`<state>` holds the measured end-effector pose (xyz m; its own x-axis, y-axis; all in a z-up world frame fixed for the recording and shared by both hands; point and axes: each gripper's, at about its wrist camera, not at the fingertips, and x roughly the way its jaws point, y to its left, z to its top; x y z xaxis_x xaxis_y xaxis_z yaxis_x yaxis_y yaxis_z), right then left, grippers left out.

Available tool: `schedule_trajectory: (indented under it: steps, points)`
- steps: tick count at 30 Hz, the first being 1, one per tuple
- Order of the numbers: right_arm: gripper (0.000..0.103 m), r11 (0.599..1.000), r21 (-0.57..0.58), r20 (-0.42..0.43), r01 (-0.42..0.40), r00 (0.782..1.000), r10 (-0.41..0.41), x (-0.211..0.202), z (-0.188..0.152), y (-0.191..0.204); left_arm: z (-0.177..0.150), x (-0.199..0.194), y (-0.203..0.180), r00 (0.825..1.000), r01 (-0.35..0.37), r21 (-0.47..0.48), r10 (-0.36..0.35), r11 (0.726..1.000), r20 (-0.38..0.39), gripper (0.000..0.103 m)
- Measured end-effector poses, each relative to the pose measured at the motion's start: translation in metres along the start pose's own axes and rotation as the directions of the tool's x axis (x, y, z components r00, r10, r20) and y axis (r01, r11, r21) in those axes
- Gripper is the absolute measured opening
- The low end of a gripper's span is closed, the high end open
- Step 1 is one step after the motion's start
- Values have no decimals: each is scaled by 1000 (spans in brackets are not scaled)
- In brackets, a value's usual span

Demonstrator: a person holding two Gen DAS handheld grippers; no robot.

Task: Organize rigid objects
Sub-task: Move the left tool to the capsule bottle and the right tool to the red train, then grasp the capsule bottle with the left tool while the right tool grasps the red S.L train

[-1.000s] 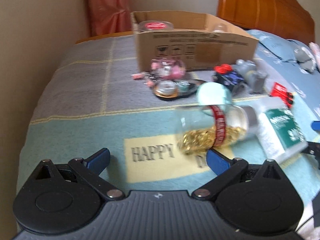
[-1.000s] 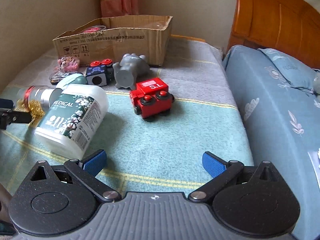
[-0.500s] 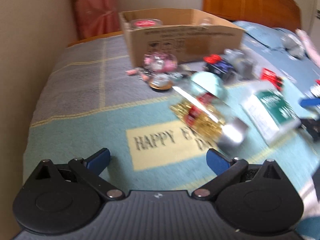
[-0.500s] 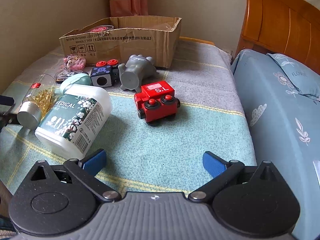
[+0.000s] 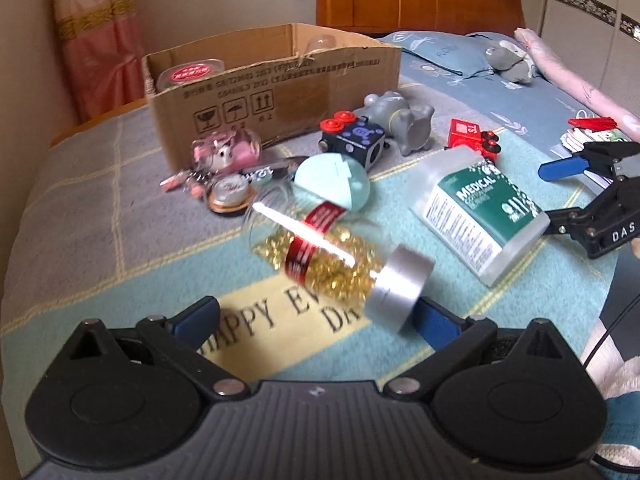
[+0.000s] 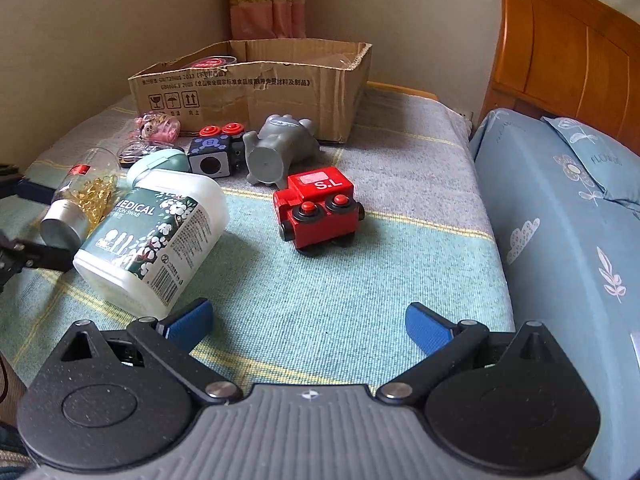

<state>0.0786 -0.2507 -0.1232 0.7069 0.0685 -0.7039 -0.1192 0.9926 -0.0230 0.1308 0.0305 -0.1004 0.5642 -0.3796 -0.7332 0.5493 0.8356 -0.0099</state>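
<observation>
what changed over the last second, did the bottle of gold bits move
Yes. The bottle of gold bits has swung round: its silver cap, which pointed toward the swab tub, now points at the left gripper, close to its right-hand pad. Neither the left gripper nor the right gripper has closed on anything. The tub, red toy truck and cardboard box stayed put.

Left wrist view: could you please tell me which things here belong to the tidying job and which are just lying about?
For the job:
cardboard box
glass bottle
swab tub
red toy car
grey figurine
dice cube

Lying about:
pillow
plush toy
curtain
</observation>
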Motion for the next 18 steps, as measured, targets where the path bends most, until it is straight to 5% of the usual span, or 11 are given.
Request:
schedule_trajectory:
  steps: [8,18]
  points:
    - [103,997,-56,-37,-56,998,54,5,9,-5,13,12,-2,1000,19,29,-19,999,2,102]
    - [103,981,-139,-76,-137,989,127,22,28,-15,20,15,-9,1000,-27,-48,27,998,7,102]
